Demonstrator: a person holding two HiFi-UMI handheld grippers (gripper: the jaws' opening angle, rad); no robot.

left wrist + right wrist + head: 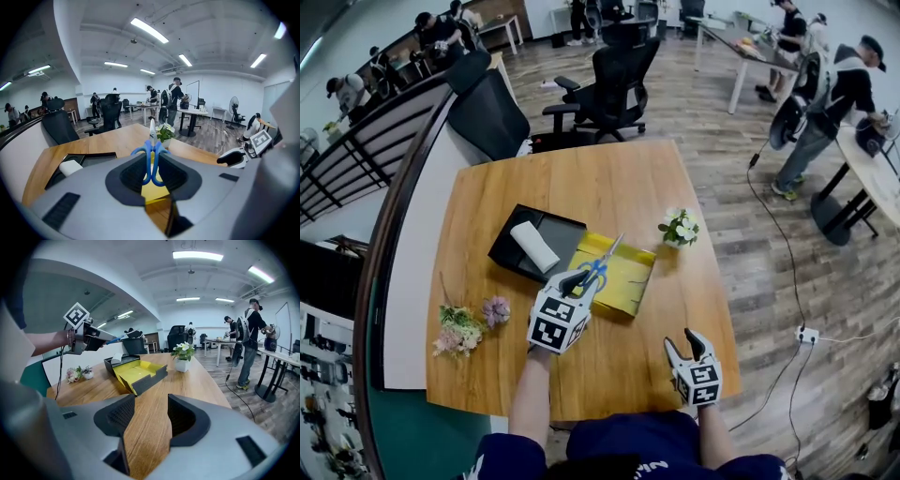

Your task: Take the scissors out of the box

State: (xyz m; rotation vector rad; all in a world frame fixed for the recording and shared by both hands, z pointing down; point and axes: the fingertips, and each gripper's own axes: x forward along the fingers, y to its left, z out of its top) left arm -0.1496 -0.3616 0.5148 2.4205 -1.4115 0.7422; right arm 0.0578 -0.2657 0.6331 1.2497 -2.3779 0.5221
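My left gripper [578, 281] is shut on the blue handles of the scissors [600, 266] and holds them in the air above the open yellow-lined box [619, 281]. In the left gripper view the scissors [152, 157] stand upright between the pads, silver blades pointing away over the table. The box [138, 372] shows nothing inside its yellow lining. My right gripper [686, 343] rests low near the table's front right edge, jaws open with only bare wood between them [146, 420].
The black box lid [536, 244] lies left of the box with a white roll [534, 246] in it. A small potted plant [679, 228] stands at the right, and dried flowers [467, 326] lie at the left edge. Office chairs and people are beyond the table.
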